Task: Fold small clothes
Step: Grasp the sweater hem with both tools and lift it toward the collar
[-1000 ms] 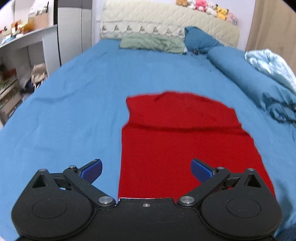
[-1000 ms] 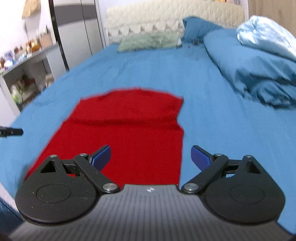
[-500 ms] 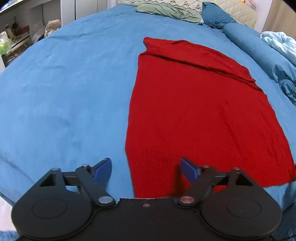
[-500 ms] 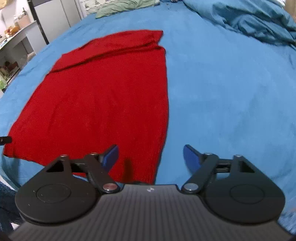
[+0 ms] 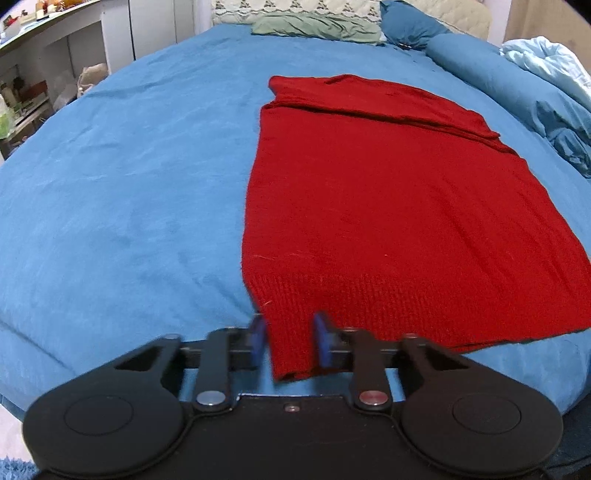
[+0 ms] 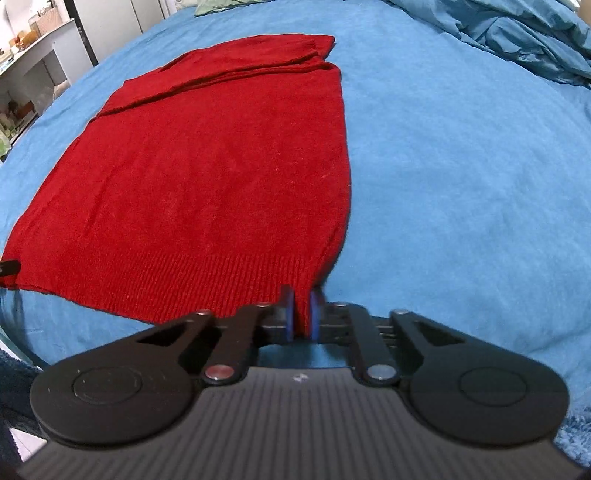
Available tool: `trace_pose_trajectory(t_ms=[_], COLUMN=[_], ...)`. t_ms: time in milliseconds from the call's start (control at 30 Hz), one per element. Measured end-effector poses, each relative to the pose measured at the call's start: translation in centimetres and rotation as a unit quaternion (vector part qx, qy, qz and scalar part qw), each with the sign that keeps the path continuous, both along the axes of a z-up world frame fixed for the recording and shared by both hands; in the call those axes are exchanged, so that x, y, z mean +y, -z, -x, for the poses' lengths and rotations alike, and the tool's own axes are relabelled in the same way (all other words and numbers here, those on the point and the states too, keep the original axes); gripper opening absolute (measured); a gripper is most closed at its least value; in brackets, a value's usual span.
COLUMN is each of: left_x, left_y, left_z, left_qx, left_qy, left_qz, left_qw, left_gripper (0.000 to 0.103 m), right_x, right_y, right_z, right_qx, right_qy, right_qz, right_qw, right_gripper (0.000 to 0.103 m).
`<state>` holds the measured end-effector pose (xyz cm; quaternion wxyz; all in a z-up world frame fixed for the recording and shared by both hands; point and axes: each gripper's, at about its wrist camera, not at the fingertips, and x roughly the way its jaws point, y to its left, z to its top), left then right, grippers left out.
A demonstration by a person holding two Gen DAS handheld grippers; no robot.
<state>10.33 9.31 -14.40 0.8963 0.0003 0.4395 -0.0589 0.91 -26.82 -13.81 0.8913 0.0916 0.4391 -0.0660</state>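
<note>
We see a red sweater (image 5: 399,206) spread flat on the bed (image 5: 122,192), its ribbed hem nearest us and its folded-in top part toward the headboard (image 5: 295,7).

Our left hand-held gripper (image 5: 290,341) sits at the hem's left corner. Its blue pads (image 5: 258,336) stand on either side of that corner with the knit between them, but a small gap shows on each side and the pads are motion-blurred, so we cannot tell whether they press the cloth. The corner between them is pulled toward us, off the line of the hem.

Our right hand-held gripper (image 6: 302,314) is at the hem's right corner. Its pads (image 6: 290,314) are close together and clamped on a narrow pinch of the sweater, which stands up between them as a thin vertical fold. From there the right edge of the sweater runs away from us in a long curve.

In the right wrist view a dark tip (image 6: 9,267) shows at the far left edge, touching the hem's other corner.

A green pillow (image 5: 314,27) and a blue pillow (image 5: 410,22) lie at the head of the bed. A rumpled blue duvet (image 6: 517,33) is heaped along the bed's right side, well apart from the sweater. White shelves (image 5: 44,74) stand off to the left.
</note>
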Motion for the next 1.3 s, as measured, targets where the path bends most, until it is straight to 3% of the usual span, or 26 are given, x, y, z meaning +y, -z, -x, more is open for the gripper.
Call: trace_pose_trajectory(t_ms=[200,433,567,767,867,1000,1133,1300], left_x=[-0.1,-0.1,0.2,-1.0,-1.8,-2.8,-3.1,-3.1], left_y=[-2.1,-8.9,-12.8,-16.6,-15.5,-11.0,-5.2,-1.9], left_z=[0.5,-2.3,-7.7,-20.4,-28.0,-35.4,-39.8,-43.8], left_qx=[-0.009,-0.057,-0.094,-0.145,-0.146,-0.131,-0.099,-0.086], left_qy=[-0.004,-0.027,-0.035,-0.040,-0.052,-0.070,-0.078,-0.081], left_qz=[0.013,0.060,0.100,0.085,0.082,0.086,0.082,0.071], left_qw=[0.9999,0.9962,0.9899,0.9850,0.9845,0.9852,0.9886,0.9904], left_gripper=[0.006,0.006,0.006,0.006,0.006,0.006,0.006,0.006], right_x=[-1.6,-4.9,-6.8,-9.4,-11.1,-13.3,-14.2,-14.8], right_y=[-2.0,-8.6,-13.1,-18.7,-19.0,-15.3,-9.2,-5.2], right_z=[0.5,-0.6,-5.4,-17.7,-25.5,-34.7,-40.2,-43.9], right_qx=[-0.029,-0.113,-0.157,-0.208,-0.207,-0.186,-0.147,-0.147], right_qy=[0.014,0.022,0.015,-0.002,0.008,0.039,0.058,0.061], right_qz=[-0.050,-0.120,-0.137,-0.109,-0.098,-0.096,-0.089,-0.084], right_qw=[0.998,0.986,0.978,0.972,0.973,0.977,0.983,0.984], right_gripper=[0.020,0.020,0.020,0.020,0.020,0.020,0.020,0.020])
